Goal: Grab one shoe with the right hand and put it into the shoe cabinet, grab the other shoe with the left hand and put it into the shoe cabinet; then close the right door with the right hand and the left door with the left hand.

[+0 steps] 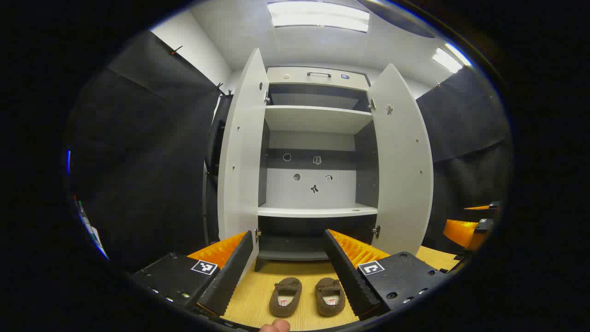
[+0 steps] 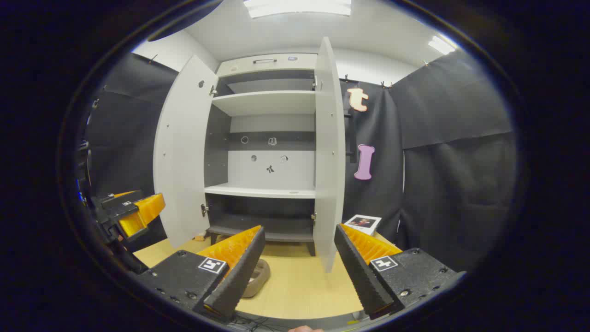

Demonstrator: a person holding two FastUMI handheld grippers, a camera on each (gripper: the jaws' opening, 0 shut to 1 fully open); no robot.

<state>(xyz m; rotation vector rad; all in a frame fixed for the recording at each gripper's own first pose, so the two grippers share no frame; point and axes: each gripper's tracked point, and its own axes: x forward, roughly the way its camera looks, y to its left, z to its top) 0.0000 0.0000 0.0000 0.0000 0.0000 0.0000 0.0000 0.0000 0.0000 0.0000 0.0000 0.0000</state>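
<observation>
Your left gripper [image 1: 288,263] has its fingers spread wide and holds nothing, as does your right gripper [image 2: 297,265]; in the left gripper view the two shoes [image 1: 306,296] lie side by side on the wooden floor [image 1: 251,295] between the left fingers, toes toward the shoe cabinet [image 1: 317,157], apart from both fingers. Expect each slipper-style shoe to be light and soft, so it likely deforms under pressure; grip across the firmer heel rim or sidewall rather than the limp upper. Both cabinet doors stand open, and the lower shelf [image 1: 318,211] is bare.
</observation>
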